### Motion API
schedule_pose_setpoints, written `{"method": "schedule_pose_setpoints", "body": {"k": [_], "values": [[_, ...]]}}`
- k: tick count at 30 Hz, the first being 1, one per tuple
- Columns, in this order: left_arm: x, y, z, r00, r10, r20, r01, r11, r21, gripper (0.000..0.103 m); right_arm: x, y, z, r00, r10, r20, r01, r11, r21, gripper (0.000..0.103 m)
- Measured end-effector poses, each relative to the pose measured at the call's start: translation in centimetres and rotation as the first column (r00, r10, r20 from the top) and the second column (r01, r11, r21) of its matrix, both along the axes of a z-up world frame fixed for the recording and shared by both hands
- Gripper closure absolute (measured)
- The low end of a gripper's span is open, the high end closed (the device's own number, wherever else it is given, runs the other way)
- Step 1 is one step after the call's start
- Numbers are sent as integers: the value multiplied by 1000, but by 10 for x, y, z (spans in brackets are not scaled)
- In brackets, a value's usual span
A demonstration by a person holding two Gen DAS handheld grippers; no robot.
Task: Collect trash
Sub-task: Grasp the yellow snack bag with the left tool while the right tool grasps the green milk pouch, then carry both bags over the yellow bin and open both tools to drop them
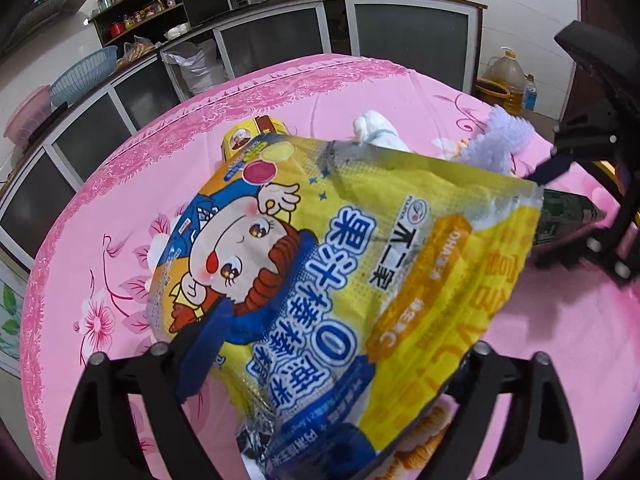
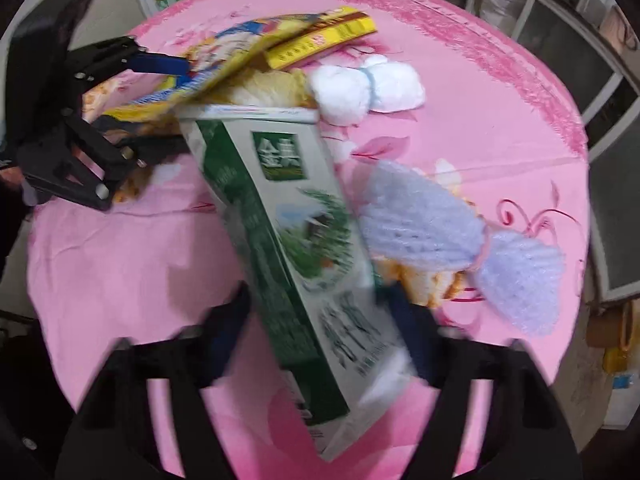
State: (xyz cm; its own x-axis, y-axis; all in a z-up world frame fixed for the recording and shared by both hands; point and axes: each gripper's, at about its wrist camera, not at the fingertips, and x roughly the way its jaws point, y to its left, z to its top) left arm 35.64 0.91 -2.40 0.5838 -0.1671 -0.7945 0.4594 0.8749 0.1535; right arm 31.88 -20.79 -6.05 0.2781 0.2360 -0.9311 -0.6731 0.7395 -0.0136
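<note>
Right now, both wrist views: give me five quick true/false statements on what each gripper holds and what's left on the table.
1. The left gripper holds a yellow snack bag. True.
2. The right gripper is empty. False: it is shut on a green and white carton.
3. The tablecloth is blue. False: it is pink with a flower print.
4. A lavender foam net lies on the table beside the carton. True.
5. The white foam net is inside the snack bag. False: it lies on the cloth, next to a yellow box.
</note>
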Motion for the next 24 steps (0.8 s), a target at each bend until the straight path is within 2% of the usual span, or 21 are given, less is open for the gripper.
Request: {"method": "schedule_pose_setpoints", "body": {"k": [1,3,5,8,11,18,24], "values": [[1,0,0,1000,1,-2,-1,1000,-3,35,1,-3,1,1000,-16,-6,16,1000,15,53],[2,0,3,1000,15,3,-15,1000,-14,44,4,-9,5,998,-55,-5,56,998,42,60],[0,0,7,1000,16,10,-15,1000,-24,64,3,-13,11,997,-75,7,74,995,65,66],[-5,1,16,1000,13,25,-12,999,-30,81,-3,-21,23,994,-106,40,102,989,104,73],[-13,6,28,999,19,43,-17,999,-43,86,-7,-25,32,992,-120,27,114,983,146,74],[-38,25,55,999,14,48,-9,994,-106,88,-37,-30,45,993,-110,32,102,977,187,74],[-60,23,42,1000,-25,-4,24,998,-62,86,-59,-32,43,995,-102,13,98,974,203,74]]}}
